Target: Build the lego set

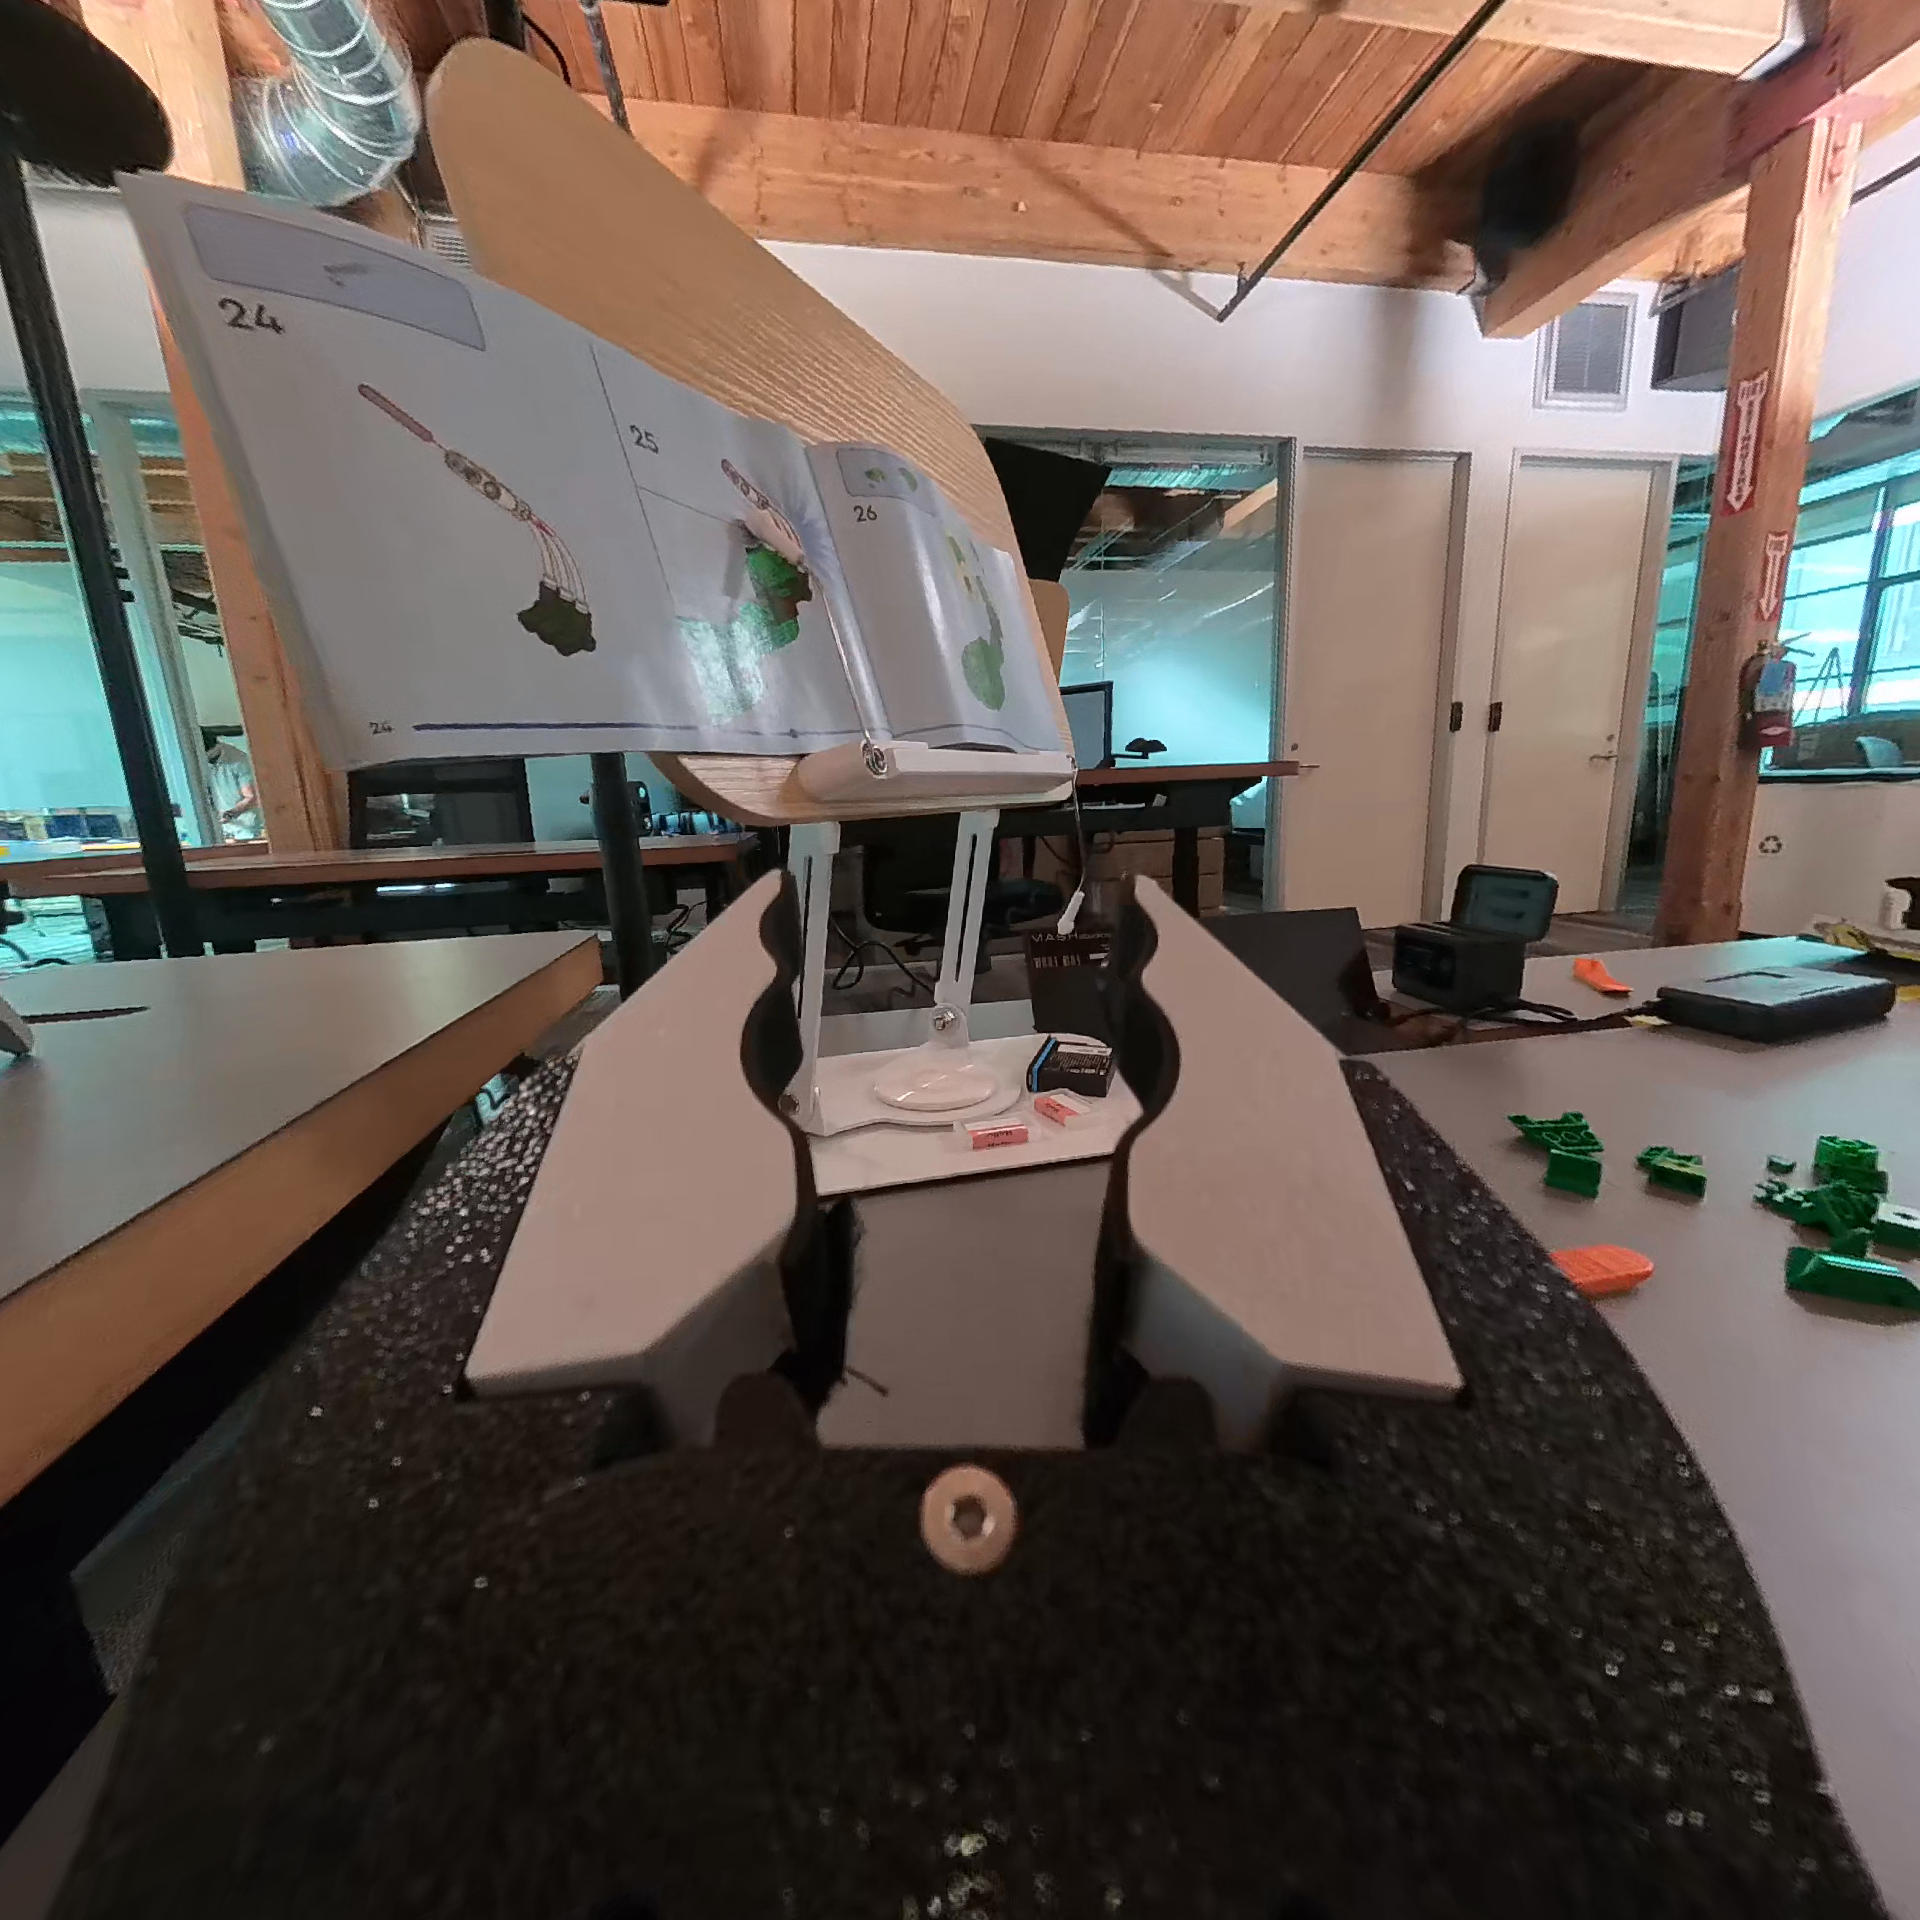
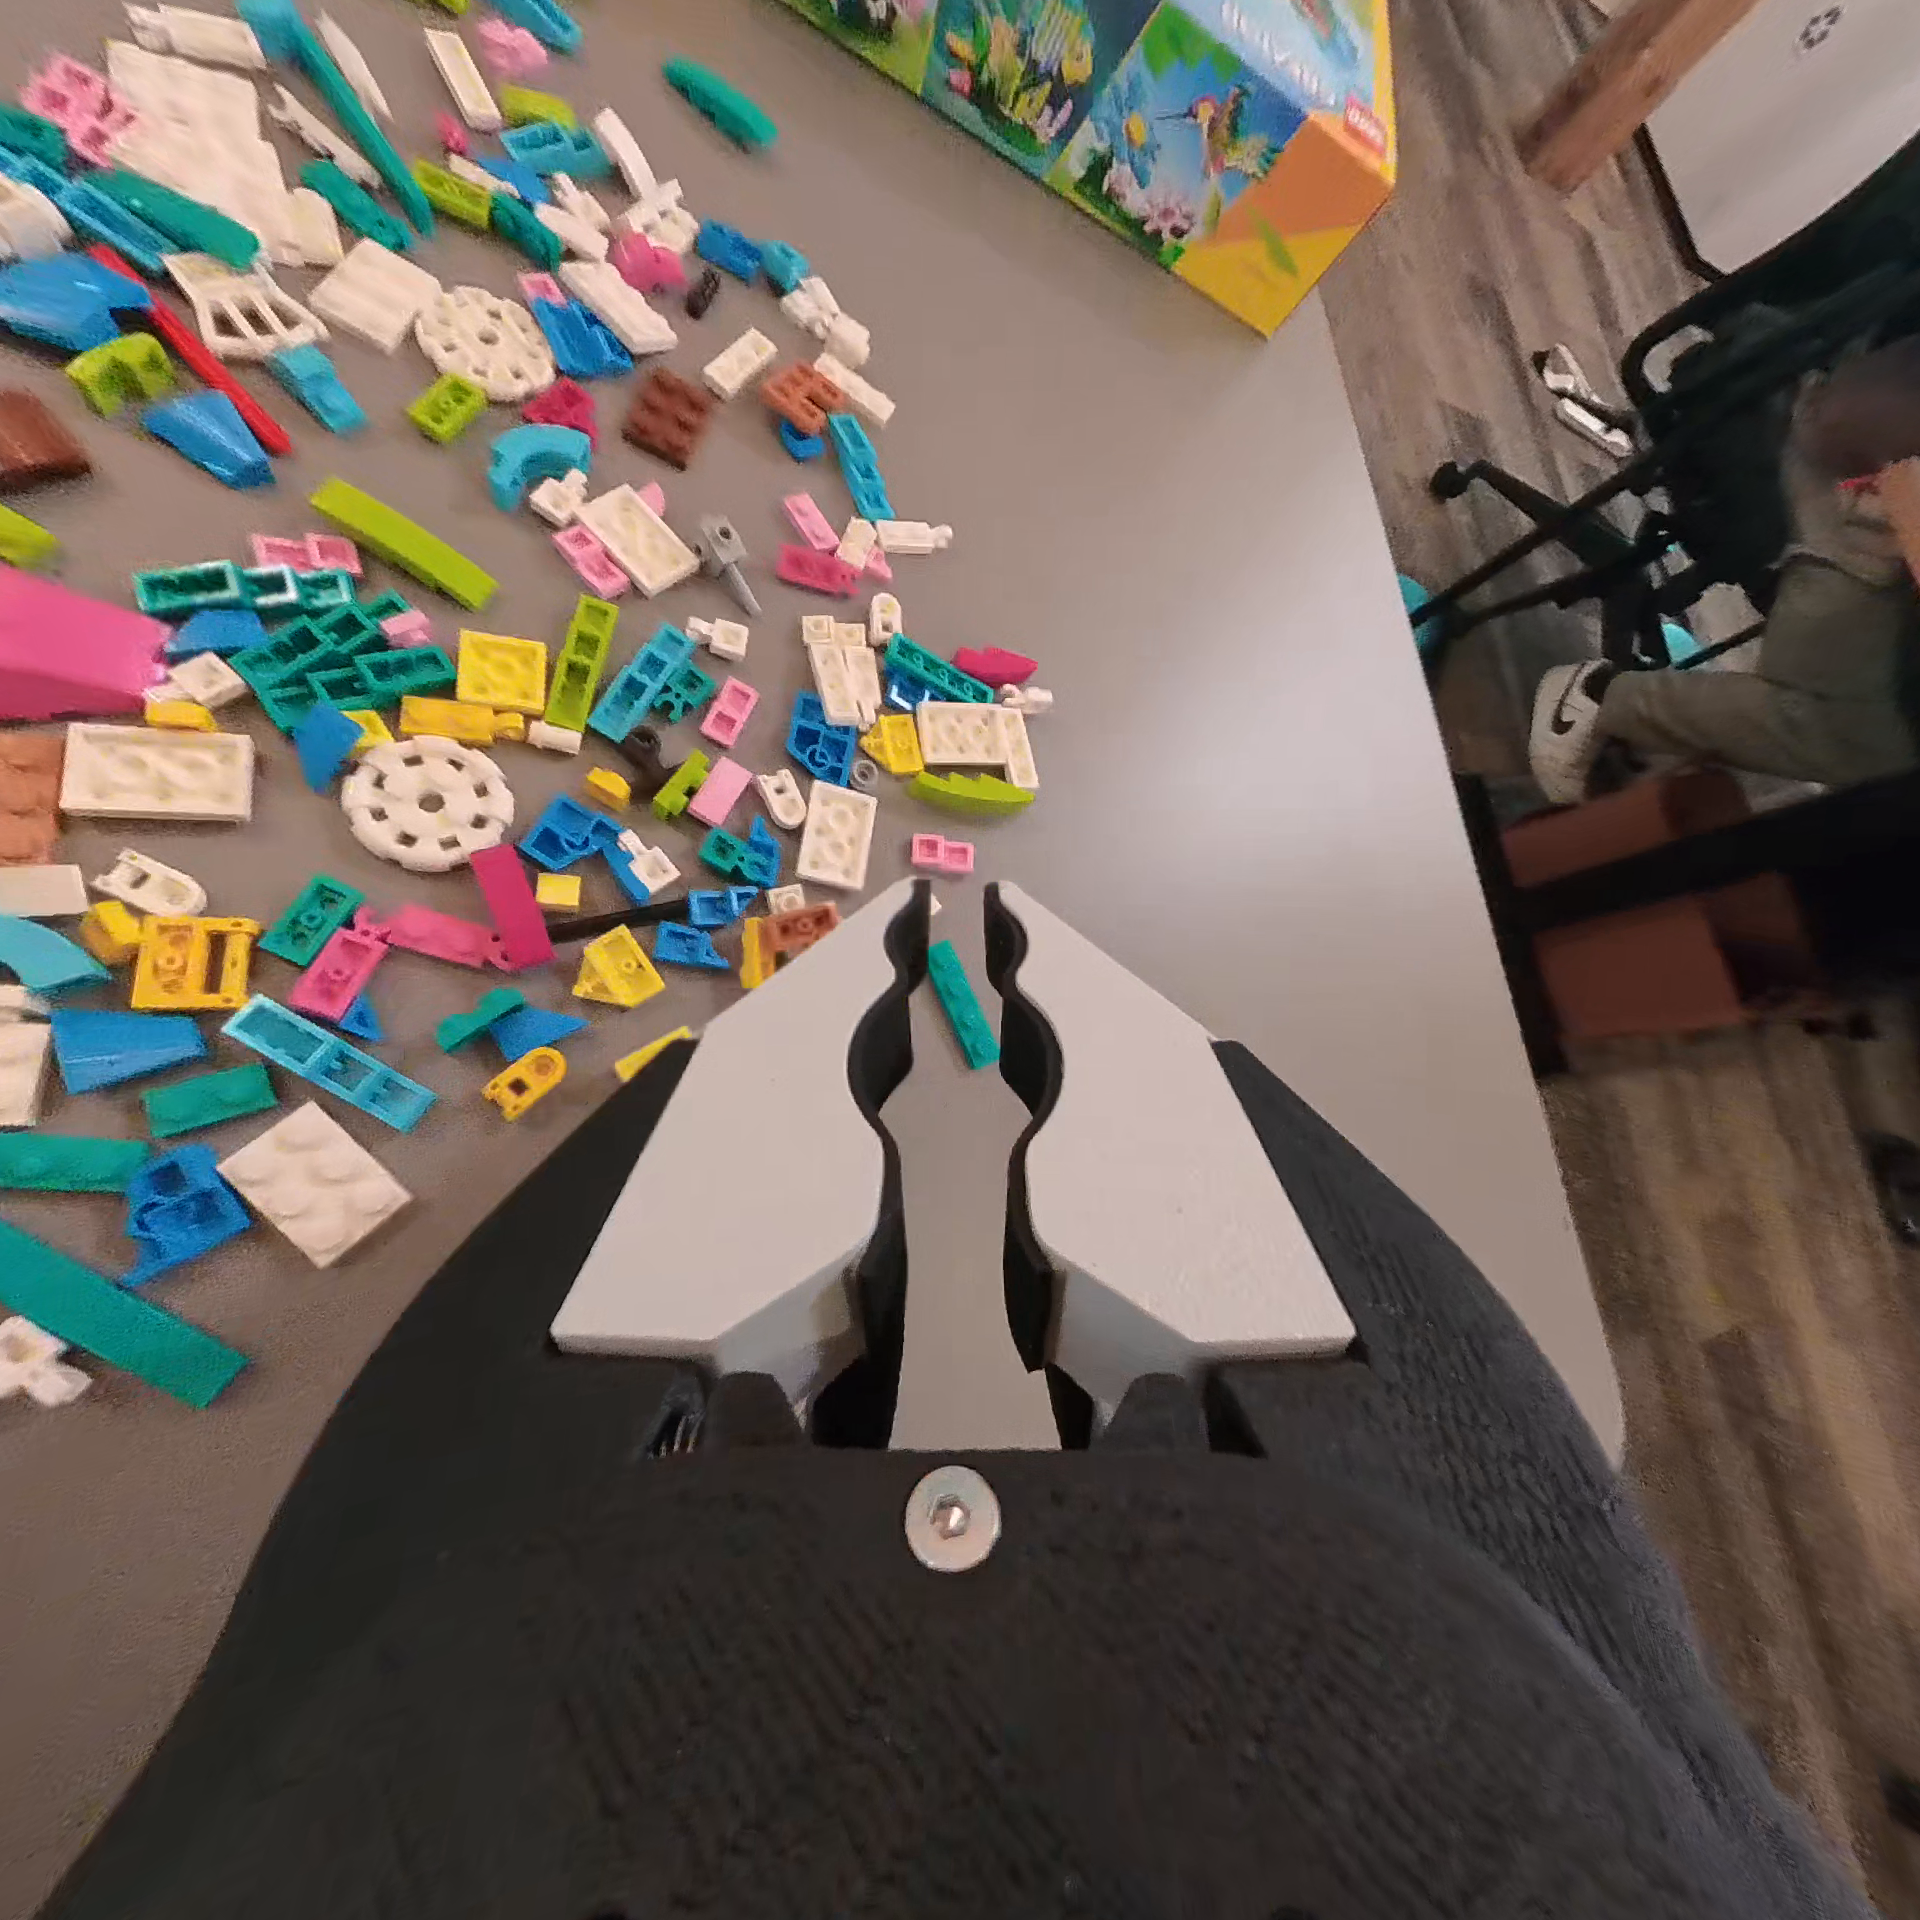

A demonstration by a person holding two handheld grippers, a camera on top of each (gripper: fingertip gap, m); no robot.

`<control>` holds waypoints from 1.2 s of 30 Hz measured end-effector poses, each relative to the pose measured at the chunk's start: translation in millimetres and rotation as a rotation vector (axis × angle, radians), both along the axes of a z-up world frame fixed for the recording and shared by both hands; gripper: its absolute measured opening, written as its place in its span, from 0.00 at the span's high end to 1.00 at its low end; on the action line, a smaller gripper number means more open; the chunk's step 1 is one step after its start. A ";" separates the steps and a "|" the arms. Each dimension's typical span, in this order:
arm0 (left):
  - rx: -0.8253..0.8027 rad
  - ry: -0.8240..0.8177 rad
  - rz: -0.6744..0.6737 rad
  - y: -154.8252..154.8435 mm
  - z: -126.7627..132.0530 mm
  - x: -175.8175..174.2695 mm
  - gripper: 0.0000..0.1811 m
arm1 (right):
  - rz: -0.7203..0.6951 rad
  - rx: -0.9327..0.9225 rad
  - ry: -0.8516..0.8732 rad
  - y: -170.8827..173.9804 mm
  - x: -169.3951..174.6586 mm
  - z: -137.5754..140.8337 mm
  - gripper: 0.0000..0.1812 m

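My left gripper point(image 1: 956, 894) is open and empty, its jaws wide apart, held above the grey table point(image 1: 1662, 1455). It points at an open instruction booklet point(image 1: 520, 540) on a wooden book stand point(image 1: 914, 1101). Several green Lego pieces point(image 1: 1829, 1195) lie on the table to its right. My right gripper point(image 2: 956, 888) hangs low over the table, jaws a narrow gap apart. A small teal plate point(image 2: 961, 1003) lies slanted in that gap; I cannot tell whether the pads touch it. Many loose coloured bricks point(image 2: 468, 675) are spread to its left.
The colourful Lego box point(image 2: 1195, 135) stands at the far table edge. The table's right edge point(image 2: 1455, 831) is close to my right gripper; a seated person point(image 2: 1818, 644) and a black chair point(image 2: 1714, 416) are beyond it. An orange piece point(image 1: 1600, 1270) and black cases point(image 1: 1766, 1003) lie near the green pieces. The gap from one gripper's tips to the other's is roughly 85 cm. About 4 cm separates my right fingertips from the small teal plate point(image 2: 961, 1003).
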State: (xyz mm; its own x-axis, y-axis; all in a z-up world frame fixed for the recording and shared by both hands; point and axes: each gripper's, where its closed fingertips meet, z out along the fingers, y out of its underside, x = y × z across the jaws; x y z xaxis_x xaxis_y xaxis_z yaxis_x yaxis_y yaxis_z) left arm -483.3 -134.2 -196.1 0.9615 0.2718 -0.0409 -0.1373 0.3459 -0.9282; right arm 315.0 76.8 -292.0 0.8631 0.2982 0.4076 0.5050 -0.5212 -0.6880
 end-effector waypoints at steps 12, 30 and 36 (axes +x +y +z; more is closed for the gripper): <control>0.023 -0.030 0.023 -4.1 1.1 -6.5 0.68 | 0.057 0.097 0.338 22.5 -26.3 3.2 0.98; 0.036 -0.048 0.029 -6.0 1.0 -8.9 0.69 | -0.015 0.340 0.180 30.7 -8.1 30.1 0.97; 0.066 -0.072 0.010 -9.5 2.9 -9.5 0.69 | -0.020 0.413 0.318 28.0 -14.7 58.6 0.96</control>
